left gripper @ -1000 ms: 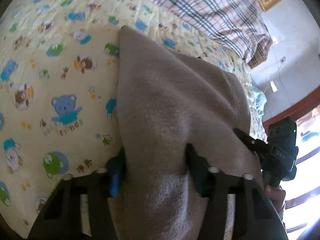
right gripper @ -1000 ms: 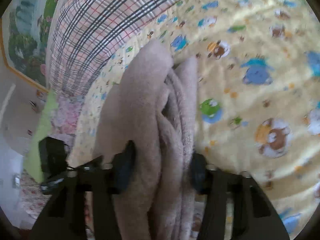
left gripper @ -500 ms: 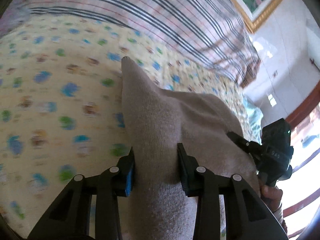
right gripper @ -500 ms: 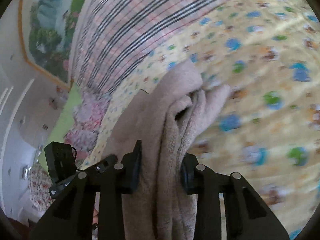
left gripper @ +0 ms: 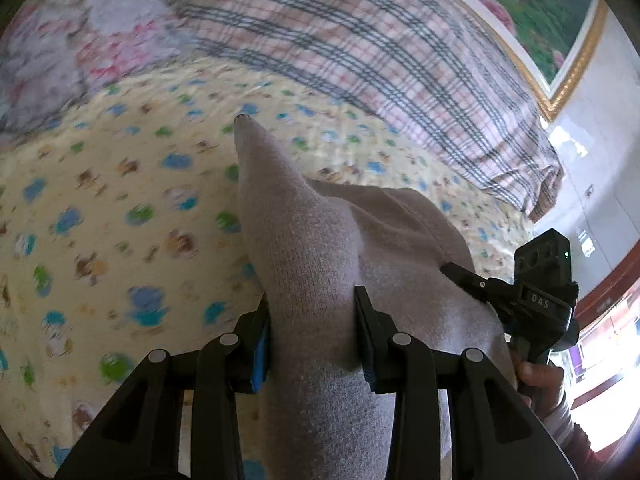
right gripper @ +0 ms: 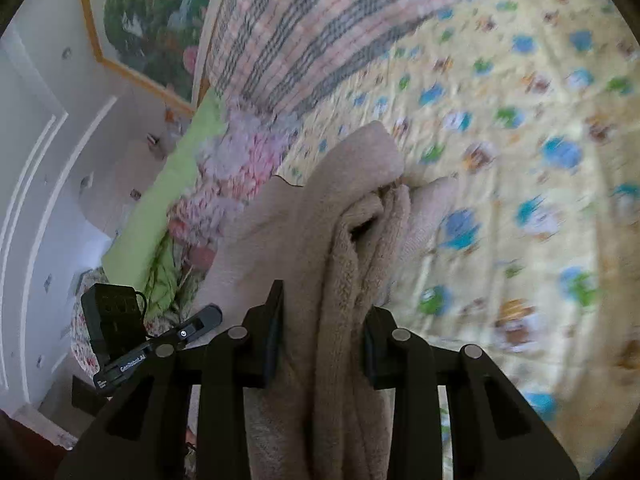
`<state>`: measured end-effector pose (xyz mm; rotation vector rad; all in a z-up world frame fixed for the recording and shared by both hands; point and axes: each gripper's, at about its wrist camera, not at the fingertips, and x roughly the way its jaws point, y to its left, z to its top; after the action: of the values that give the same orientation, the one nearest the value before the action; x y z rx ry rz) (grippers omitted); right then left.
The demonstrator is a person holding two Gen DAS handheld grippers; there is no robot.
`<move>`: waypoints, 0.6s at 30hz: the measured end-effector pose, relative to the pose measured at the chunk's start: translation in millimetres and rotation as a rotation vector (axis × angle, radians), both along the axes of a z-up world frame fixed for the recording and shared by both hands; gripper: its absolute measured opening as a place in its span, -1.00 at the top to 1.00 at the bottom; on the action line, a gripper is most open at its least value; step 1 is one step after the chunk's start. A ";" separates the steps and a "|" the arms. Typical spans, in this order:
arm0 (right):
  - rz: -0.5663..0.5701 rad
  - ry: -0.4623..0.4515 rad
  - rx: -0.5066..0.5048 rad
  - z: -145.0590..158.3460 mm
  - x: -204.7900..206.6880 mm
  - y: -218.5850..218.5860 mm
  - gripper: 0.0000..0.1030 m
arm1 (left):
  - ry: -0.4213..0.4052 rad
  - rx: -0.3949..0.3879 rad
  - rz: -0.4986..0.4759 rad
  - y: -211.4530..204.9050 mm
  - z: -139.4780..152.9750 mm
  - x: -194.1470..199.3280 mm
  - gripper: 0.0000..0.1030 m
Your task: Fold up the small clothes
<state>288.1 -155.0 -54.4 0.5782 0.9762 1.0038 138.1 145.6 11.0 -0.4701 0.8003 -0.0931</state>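
Observation:
A beige knit garment [left gripper: 308, 248] is held up off a yellow cartoon-print bedsheet [left gripper: 104, 208]. My left gripper [left gripper: 312, 320] is shut on one bunched edge of it; the cloth rises to a point ahead of the fingers. My right gripper [right gripper: 324, 320] is shut on the other edge, where several fleecy layers of the garment [right gripper: 352, 216] hang folded together. The right gripper's body shows at the right of the left wrist view [left gripper: 536, 300], and the left gripper's body at the lower left of the right wrist view [right gripper: 120, 336].
A plaid blanket [left gripper: 360, 48] lies heaped at the far side of the bed. A floral quilt [right gripper: 240, 160] and a green sheet [right gripper: 168, 184] lie beside it. A framed painting [left gripper: 540, 8] hangs on the wall behind.
Both grippers have lifted and tilted up with the garment; the far blanket, wall and painting have come into view and the sheet looks farther away. Both grips stay shut.

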 end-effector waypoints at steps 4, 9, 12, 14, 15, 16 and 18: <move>0.027 0.027 -0.040 -17.8 -5.1 20.0 0.33 | 0.033 -0.035 0.014 16.2 -26.8 -6.2 0.28; 0.020 0.024 -0.109 -27.5 -7.0 19.4 0.27 | 0.032 -0.028 0.023 14.4 -39.8 -6.3 0.03; 0.005 0.030 -0.126 -32.6 -6.3 16.9 0.19 | 0.041 -0.048 0.029 13.4 -43.3 -5.0 -0.06; -0.013 0.050 -0.125 -34.6 -5.9 15.8 0.04 | 0.058 -0.078 0.035 17.3 -44.2 -5.4 -0.17; -0.020 0.054 -0.128 -34.4 -6.7 15.0 0.00 | 0.065 -0.092 0.038 20.1 -43.9 -5.7 -0.20; -0.024 0.054 -0.130 -32.8 -7.4 14.4 0.00 | 0.069 -0.099 0.041 23.5 -42.5 -7.2 -0.27; -0.045 0.044 -0.137 -25.7 -11.2 8.8 0.00 | 0.069 -0.094 0.046 27.5 -37.1 -8.4 -0.29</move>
<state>276.9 -146.3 -80.1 0.5082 1.0574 0.8800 129.6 173.2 -26.1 -0.5830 0.8550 -0.0721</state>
